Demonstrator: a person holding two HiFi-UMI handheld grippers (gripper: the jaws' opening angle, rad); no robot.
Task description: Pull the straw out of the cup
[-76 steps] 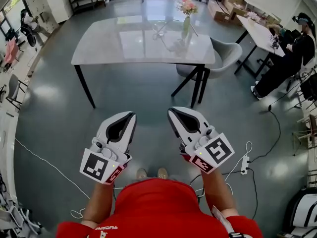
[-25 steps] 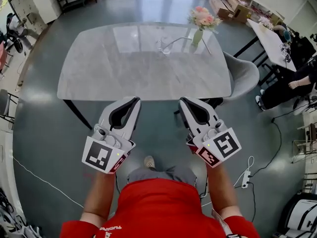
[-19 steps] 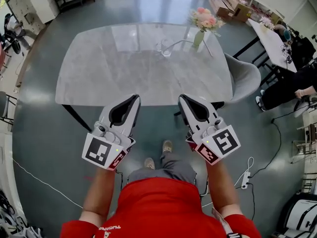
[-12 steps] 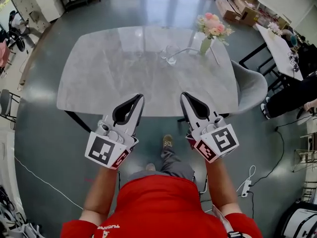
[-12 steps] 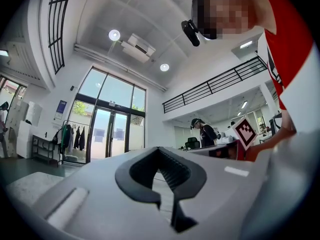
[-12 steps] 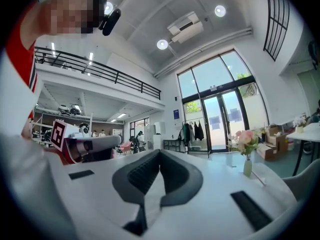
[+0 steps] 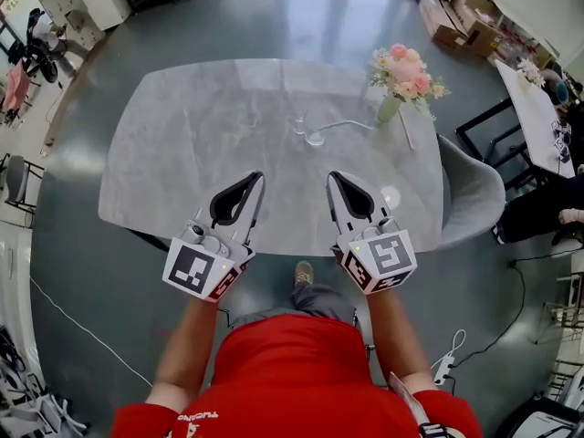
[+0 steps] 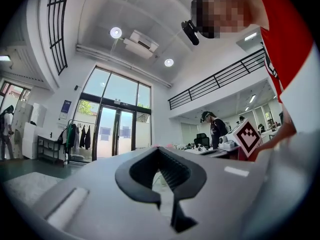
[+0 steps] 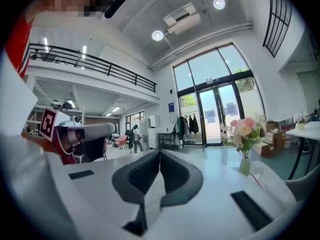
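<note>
- Head view: nothing done yet. Straw [image 7: 351,124] sits in the cup [image 7: 314,137] mid-table [image 7: 173,162], well apart from the left gripper [image 7: 255,181] and right gripper [image 7: 332,180] over the near edge. Flower vase [image 7: 391,106] stands near the straw's free end, so there is a knock risk.
- Left gripper view: jaws clenched, empty.
- Right gripper view: jaws clenched, empty; vase ahead-right.

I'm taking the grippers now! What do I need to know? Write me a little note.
Left gripper: shut, empty, over the near edge of the table.
Right gripper: shut, empty, beside it.
The clear cup is mid-table, ahead of both grippers and apart from them. The straw sticks out of it toward the flower vase.
Done: nothing yet.
Left: reach the cup, probably steady it with one gripper, then pull the straw out with the other.
</note>
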